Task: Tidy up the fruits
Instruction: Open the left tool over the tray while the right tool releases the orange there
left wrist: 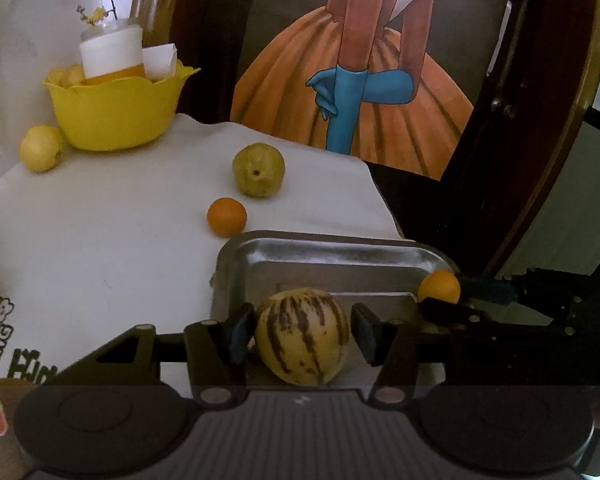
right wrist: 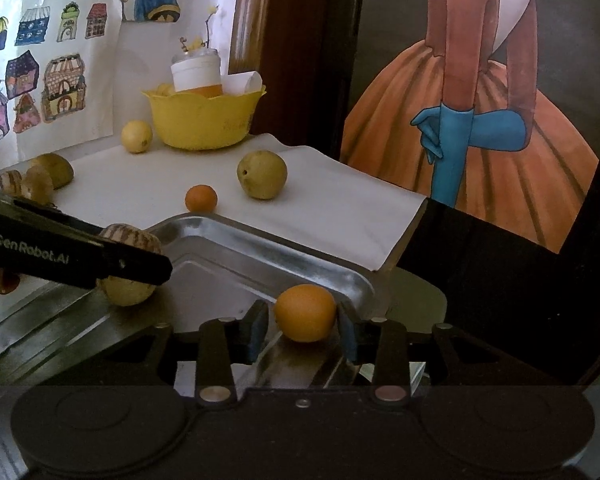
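Observation:
A yellow fruit with brown stripes (left wrist: pixel 302 336) rests in the metal tray (left wrist: pixel 332 250) between the pads of my left gripper (left wrist: pixel 302 334). A thin gap shows at the right pad (left wrist: pixel 366 334), so the jaws stand open around it. In the right wrist view a small orange (right wrist: pixel 306 312) lies in the tray's (right wrist: pixel 260 248) near right corner between the pads of my right gripper (right wrist: pixel 303 330). A slit shows at the left pad (right wrist: pixel 260 328), so it is open too. The left gripper's finger (right wrist: pixel 80 256) crosses in front of the striped fruit (right wrist: pixel 130 280).
On the white cloth behind the tray lie a green pear (left wrist: pixel 258 170), another orange (left wrist: pixel 227 217) and a lemon (left wrist: pixel 41 148) beside a yellow bowl (left wrist: pixel 112 116) holding a jar. Several brownish fruits (right wrist: pixel 40 176) sit at far left. The cloth's edge (right wrist: pixel 400 236) drops off at right.

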Demonstrator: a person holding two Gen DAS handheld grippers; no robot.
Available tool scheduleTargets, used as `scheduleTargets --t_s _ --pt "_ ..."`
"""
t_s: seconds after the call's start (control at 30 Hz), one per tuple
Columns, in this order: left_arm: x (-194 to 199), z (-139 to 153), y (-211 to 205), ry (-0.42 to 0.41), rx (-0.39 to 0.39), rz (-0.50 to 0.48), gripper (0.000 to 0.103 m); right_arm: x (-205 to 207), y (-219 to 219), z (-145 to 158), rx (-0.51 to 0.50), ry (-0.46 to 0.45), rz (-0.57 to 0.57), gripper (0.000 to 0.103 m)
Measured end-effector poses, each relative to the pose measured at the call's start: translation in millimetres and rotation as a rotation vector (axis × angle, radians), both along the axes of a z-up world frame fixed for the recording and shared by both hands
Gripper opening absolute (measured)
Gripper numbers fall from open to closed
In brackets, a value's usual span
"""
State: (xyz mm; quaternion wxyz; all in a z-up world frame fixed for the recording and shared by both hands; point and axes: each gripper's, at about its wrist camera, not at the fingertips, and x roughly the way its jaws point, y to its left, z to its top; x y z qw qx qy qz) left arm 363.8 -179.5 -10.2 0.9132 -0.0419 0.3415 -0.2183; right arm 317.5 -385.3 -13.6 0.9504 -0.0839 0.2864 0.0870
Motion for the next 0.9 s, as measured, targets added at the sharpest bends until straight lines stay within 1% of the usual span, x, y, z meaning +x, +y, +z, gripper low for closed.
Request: scheduleTargets --t_s 0.03,0.13,0.2,0.33,0.4,0.43,0.57,0.7,0.9 --pt "-1.9 2.2 1.0 -0.003 -0.003 0.002 0.059 -2.1 -0.4 1.1 0.003 -0.002 -0.001 0.042" --pt "-9.1 9.5 5.0 -0.016 -0.011 0.014 0.066 -9.9 -2.0 6.1 0.015 -0.013 -0.005 0.046" --pt "-15.3 14.6 8.5 -0.027 -0.022 0.023 0.073 -15.4 -2.8 10.2 0.028 -0.021 -0.007 0.051" --pt "-32.6 27.1 16.5 -0.054 -0.049 0.045 0.082 -30.6 -2.6 18.8 0.051 -0.042 -0.008 0.059" --pt "-42.4 33.4 20.8 -0.075 -0.059 0.057 0.086 -39.0 -1.7 23.5 0.061 -0.053 -0.007 0.067" --pt "-47.2 35.9 22.7 -0.084 -0.062 0.061 0.087 -43.7 -1.1 26.2 0.067 -0.061 -0.006 0.069" --pt "-69.8 47.8 32.2 -0.123 -0.084 0.090 0.099 -63.8 2.6 37.5 0.078 -0.095 -0.002 0.080" --pt "-93.1 57.3 42.8 -0.155 -0.098 0.116 0.102 -87.0 9.5 49.5 0.072 -0.138 0.011 0.090" --pt "-128.5 68.4 61.4 -0.188 -0.095 0.164 0.102 -120.3 21.9 64.4 0.081 -0.159 0.048 0.100"
